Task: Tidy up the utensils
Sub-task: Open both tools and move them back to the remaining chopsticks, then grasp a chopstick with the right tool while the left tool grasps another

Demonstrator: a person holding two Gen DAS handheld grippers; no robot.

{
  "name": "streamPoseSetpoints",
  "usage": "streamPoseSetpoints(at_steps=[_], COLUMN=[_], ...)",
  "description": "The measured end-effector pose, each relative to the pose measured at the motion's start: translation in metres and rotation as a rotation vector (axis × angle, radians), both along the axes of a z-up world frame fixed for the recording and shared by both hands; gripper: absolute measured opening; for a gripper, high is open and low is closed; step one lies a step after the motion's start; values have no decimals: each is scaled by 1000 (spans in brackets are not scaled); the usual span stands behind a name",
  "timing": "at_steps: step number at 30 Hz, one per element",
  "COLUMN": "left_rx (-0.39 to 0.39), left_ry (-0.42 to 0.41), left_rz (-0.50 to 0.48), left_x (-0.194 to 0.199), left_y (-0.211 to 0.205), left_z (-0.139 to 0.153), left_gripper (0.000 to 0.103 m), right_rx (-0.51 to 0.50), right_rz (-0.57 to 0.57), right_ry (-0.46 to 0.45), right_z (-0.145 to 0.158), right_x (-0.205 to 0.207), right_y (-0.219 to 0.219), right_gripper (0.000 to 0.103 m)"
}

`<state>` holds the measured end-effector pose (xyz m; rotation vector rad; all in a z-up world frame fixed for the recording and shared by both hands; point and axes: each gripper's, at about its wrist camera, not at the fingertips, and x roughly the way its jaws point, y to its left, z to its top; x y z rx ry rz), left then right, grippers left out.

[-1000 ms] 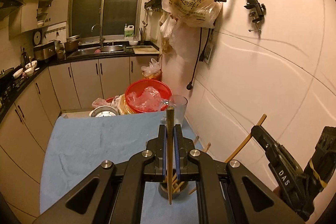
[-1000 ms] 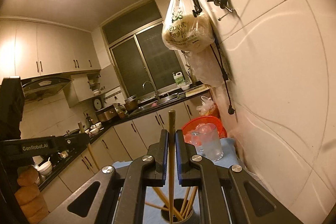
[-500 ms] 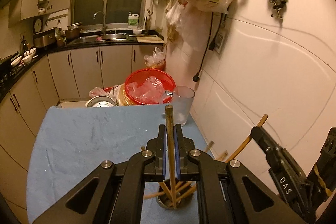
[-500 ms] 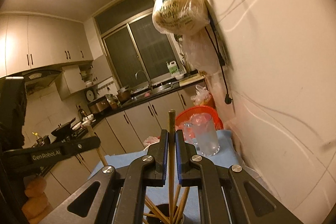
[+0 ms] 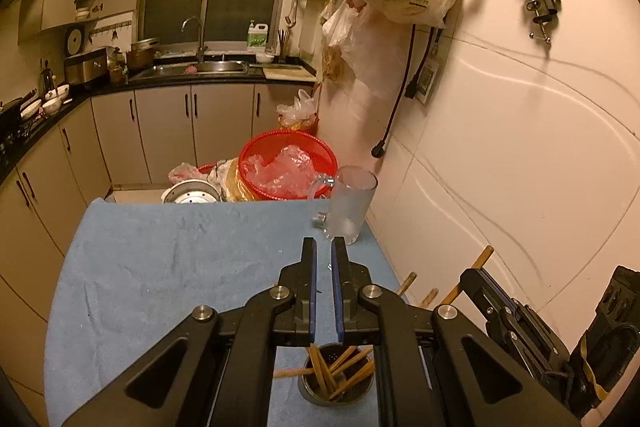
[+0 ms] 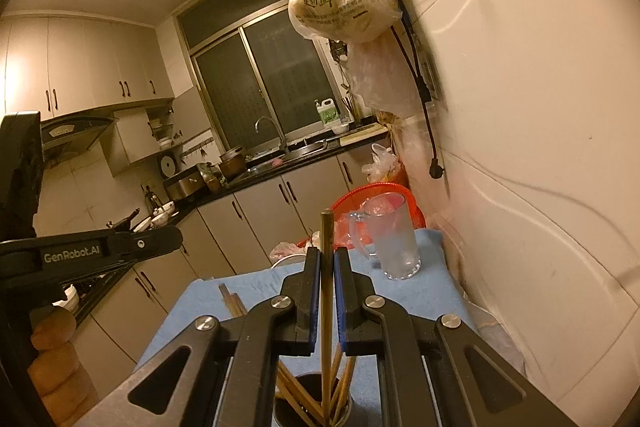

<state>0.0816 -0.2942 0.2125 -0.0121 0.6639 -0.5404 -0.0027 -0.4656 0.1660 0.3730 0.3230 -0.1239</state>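
A dim kitchen with grey cabinets and a dark window lay behind a table covered by a blue cloth (image 5: 168,267). The left gripper (image 5: 323,255) hovered with its jaws slightly parted and nothing between them. Directly below it stood a dark cup (image 5: 338,385) holding several wooden chopsticks (image 5: 320,373), some leaning over the rim. A glass mug (image 5: 352,207) stood ahead of it and slightly to its right, near the tiled wall. The right gripper (image 6: 327,263) was clamped on one upright chopstick (image 6: 327,239), whose lower end reached into the same cup (image 6: 312,405) below. A loose pair of chopsticks (image 6: 232,301) lay on the cloth ahead to its left.
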Motion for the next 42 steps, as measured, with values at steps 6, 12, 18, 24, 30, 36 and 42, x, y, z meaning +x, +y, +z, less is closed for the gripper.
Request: streamPoseSetpoints(at_steps=[6, 12, 18, 24, 30, 36, 42], left_rx=[19, 8, -35, -10, 135, 234, 262], left_ry=[33, 26, -34, -42, 206, 456, 505], left_rz=[-11, -17, 13, 130, 239, 294, 298], left_x=[2, -10, -38, -49, -11, 39, 68], left_y=[0, 12, 57, 128, 180, 196, 186], left_z=[-10, -5, 13, -2, -93, -195, -231], left_gripper=[7, 8, 14, 30, 30, 30, 30], right_rx=[9, 13, 45, 43, 30, 24, -1], right_rz=[34, 31, 47, 176, 302, 353, 366], right_ry=[69, 83, 11, 7, 96, 191, 237], right_z=[-14, -15, 2, -5, -40, -69, -82], right_x=[8, 1, -32, -56, -54, -42, -37], right_y=[3, 4, 7, 45, 92, 122, 133], right_gripper=[9, 24, 26, 26, 26, 26, 26])
